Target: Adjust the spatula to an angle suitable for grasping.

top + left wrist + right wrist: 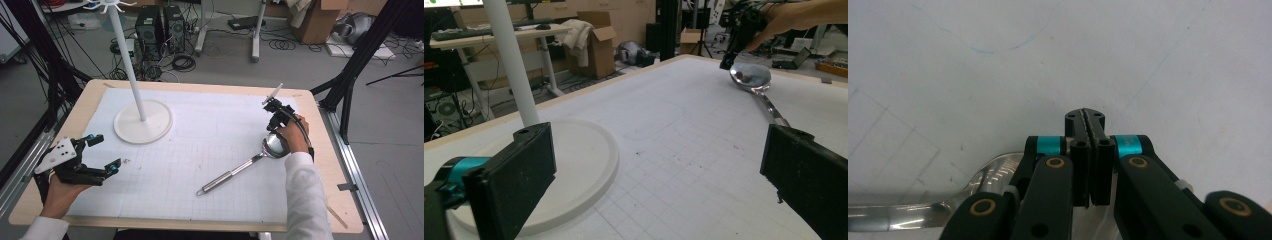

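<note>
A steel ladle [239,168] lies on the white grid mat [200,150], bowl to the right, handle running toward the front. My right gripper [272,131] is shut, tips down at the bowl's far rim; in the right gripper view its jaws [1087,120] press together over the mat with the ladle [990,175] just behind them. I cannot tell whether the rim is pinched. My left gripper [106,152] stands open at the table's left, nothing between its jaws. In the left gripper view, the ladle's bowl [751,77] sits far off under the right gripper [727,62].
A white stand with a round base [142,122] and a tall pole [127,55] rises at the back left of the mat; the base [584,160] lies close ahead of my left jaws. Computers, cables and cardboard boxes sit on the floor beyond the table.
</note>
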Tool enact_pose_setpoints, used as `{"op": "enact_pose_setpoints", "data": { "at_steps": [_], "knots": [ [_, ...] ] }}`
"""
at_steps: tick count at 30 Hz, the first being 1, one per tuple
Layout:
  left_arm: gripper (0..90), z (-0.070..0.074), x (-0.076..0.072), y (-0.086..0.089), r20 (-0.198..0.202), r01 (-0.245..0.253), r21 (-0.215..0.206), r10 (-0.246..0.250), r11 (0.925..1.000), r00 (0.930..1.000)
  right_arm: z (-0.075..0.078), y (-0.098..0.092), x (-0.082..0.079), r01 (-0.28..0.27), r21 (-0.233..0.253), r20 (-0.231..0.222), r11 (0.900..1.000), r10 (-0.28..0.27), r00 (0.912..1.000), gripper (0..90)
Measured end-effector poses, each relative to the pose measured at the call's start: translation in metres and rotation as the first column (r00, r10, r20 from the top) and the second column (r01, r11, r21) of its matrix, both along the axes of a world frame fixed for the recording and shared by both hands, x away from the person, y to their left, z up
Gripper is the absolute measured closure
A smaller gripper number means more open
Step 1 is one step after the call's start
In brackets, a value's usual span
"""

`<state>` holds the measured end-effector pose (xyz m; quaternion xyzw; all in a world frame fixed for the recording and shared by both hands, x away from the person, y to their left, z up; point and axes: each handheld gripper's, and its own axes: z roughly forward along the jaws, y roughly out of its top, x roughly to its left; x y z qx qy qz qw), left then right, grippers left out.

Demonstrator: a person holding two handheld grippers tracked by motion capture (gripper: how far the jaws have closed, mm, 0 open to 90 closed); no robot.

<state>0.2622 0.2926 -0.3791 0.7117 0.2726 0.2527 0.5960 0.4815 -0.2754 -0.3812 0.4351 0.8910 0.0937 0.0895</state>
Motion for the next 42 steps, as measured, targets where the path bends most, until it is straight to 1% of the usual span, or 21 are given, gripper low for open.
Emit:
{"op": "enact_pose_setpoints", "data": {
  "at_steps": [3,6,10,12,20,22,28,32,35,36,37,40,42],
  "knots": [
    [1.7,0.000,0.000,0.001,0.002,-0.002,-0.003,0.002,1.0000,1.0000,0.001,0.000,-0.002,0.002,-0.001,-0.012,1.000,-0.002,0.9999,90.0],
    [1.8,0.000,0.000,0.001,0.002,-0.002,-0.003,0.002,1.0000,1.0000,0.001,0.001,-0.003,-0.001,-0.006,-0.009,1.000,0.001,1.0000,90.0],
    [1.8,0.000,0.000,0.001,0.003,-0.002,-0.003,0.002,1.0000,1.0000,0.001,-0.001,-0.004,-0.004,-0.015,-0.017,1.000,0.004,0.9998,90.0],
    [1.7,0.000,-0.001,0.001,0.003,-0.001,-0.002,0.001,1.0000,1.0000,0.001,-0.001,-0.005,0.005,-0.017,-0.023,1.000,-0.006,0.9997,90.0],
    [1.8,0.000,-0.001,0.001,0.004,-0.003,-0.003,0.003,1.0000,1.0000,0.000,-0.005,-0.007,0.008,-0.029,-0.038,1.000,-0.009,0.9992,90.0],
    [1.7,0.001,-0.001,0.001,0.003,-0.003,-0.003,0.003,1.0000,1.0000,0.001,-0.006,-0.008,0.013,-0.028,-0.037,1.000,-0.014,0.9992,90.0],
    [1.7,0.001,-0.001,0.000,0.005,0.001,0.005,-0.001,1.0000,1.0000,0.001,-0.009,-0.011,0.023,-0.028,-0.053,0.999,-0.025,0.9983,90.0],
    [1.7,0.001,-0.001,0.001,0.005,-0.002,0.001,0.002,1.0000,1.0000,0.001,-0.011,-0.013,0.026,-0.033,-0.062,0.999,-0.028,0.9977,90.0],
    [1.8,0.001,-0.001,0.001,0.006,-0.002,0.001,0.002,1.0000,1.0000,0.000,-0.014,-0.016,0.033,-0.011,-0.049,0.999,-0.033,0.9983,90.0],
    [1.7,0.001,-0.001,0.001,0.006,-0.001,0.001,0.001,1.0000,1.0000,-0.002,-0.015,-0.017,0.039,-0.004,-0.054,0.999,-0.039,0.9978,90.0],
    [1.8,0.001,-0.001,0.000,0.006,0.000,0.001,0.000,1.0000,1.0000,-0.004,-0.016,-0.019,0.038,-0.010,-0.053,0.999,-0.038,0.9978,90.0],
    [1.8,0.001,-0.001,0.000,0.006,0.002,0.005,-0.002,1.0000,1.0000,-0.007,-0.019,-0.022,0.041,-0.007,-0.061,0.999,-0.042,0.9972,90.0],
    [1.8,0.002,-0.001,-0.001,0.007,0.002,0.000,-0.002,1.0000,1.0000,-0.008,-0.021,-0.025,0.049,-0.002,-0.063,0.999,-0.049,0.9968,90.0]
  ]
}}
